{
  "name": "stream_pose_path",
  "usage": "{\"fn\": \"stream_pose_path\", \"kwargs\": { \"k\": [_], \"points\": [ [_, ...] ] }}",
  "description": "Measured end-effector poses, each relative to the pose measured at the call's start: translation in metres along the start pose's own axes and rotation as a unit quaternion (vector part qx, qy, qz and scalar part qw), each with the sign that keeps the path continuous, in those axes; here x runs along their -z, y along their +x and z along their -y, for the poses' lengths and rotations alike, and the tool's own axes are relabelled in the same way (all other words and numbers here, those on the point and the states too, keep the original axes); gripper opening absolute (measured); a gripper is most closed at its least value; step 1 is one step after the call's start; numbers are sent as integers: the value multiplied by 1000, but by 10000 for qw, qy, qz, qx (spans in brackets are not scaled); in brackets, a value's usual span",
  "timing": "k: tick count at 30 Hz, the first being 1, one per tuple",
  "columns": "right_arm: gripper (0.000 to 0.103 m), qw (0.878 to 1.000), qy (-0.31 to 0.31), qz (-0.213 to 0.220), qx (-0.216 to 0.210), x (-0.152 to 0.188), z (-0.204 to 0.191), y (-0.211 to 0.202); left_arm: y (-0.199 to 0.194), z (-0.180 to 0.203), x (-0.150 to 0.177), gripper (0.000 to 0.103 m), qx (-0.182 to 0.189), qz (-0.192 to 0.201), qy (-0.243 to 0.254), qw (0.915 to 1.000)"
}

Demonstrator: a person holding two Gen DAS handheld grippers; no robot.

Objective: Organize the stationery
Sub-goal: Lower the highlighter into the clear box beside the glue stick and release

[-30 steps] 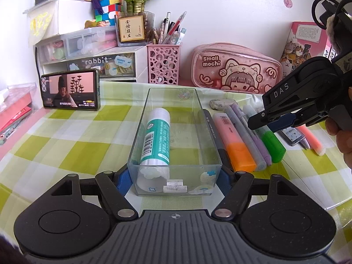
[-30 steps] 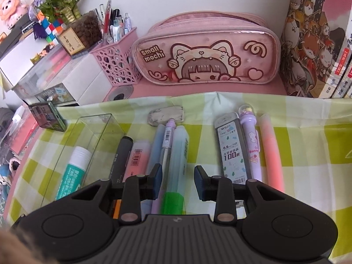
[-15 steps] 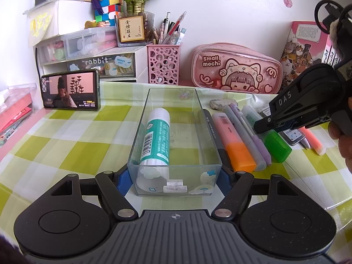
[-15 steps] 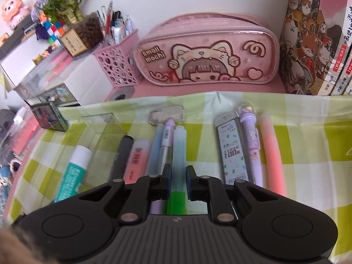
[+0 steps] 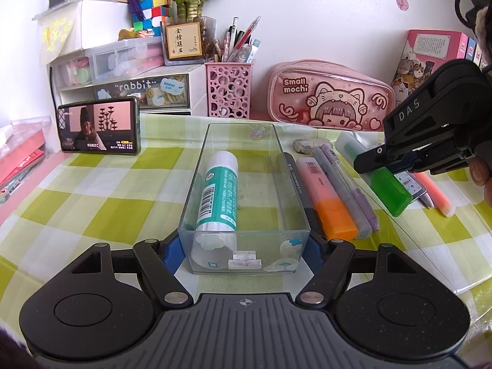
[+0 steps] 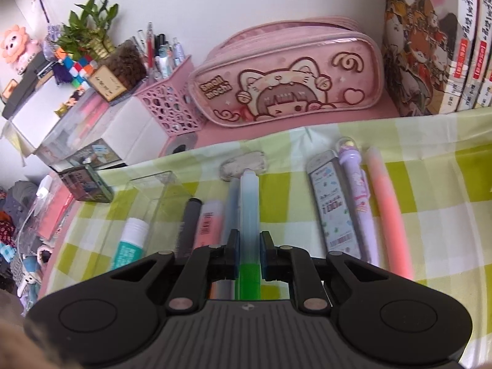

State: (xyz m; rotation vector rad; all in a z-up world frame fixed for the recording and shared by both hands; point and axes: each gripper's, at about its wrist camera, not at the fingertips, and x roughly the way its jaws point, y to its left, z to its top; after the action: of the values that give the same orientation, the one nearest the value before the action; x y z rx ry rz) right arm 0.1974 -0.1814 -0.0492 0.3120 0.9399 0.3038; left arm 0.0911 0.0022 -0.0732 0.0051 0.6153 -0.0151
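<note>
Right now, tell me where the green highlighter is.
The green highlighter is clamped in the right gripper, its far end near the eraser. In the left wrist view it sits right of the clear box, beyond the purple pens.

The cloth [image 5: 101, 203] on my table is checked in lime green and white. Between the fingers of my left hand-held gripper [image 5: 244, 253] sits a clear box [image 5: 289, 184] holding a teal and white glue stick [image 5: 220, 193]. My right hand-held gripper [image 6: 249, 243], black with blue pads, pinches a pale highlighter with a bright green cap [image 6: 249, 215]. Left of it lie a pink and orange marker [image 5: 327, 198] and a dark grey one [image 6: 189, 227]; ahead stands a pink cat-printed pencil case [image 6: 292, 83].
</note>
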Motion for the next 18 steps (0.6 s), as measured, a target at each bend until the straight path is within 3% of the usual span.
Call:
{"fn": "stream_pose_path", "kwargs": {
  "k": [9, 14, 18],
  "points": [
    [13, 9996, 58, 127, -233, -1, -10, -12, 0, 0, 0, 73, -1, 1, 4, 10000],
    [13, 9981, -146, 200, -559, -2, -40, -21, 0, 0, 0, 73, -1, 1, 5, 10000],
    [13, 9957, -274, 20, -888, -3, -67, -16, 0, 0, 0, 73, -1, 2, 11, 10000]
  ]
}}
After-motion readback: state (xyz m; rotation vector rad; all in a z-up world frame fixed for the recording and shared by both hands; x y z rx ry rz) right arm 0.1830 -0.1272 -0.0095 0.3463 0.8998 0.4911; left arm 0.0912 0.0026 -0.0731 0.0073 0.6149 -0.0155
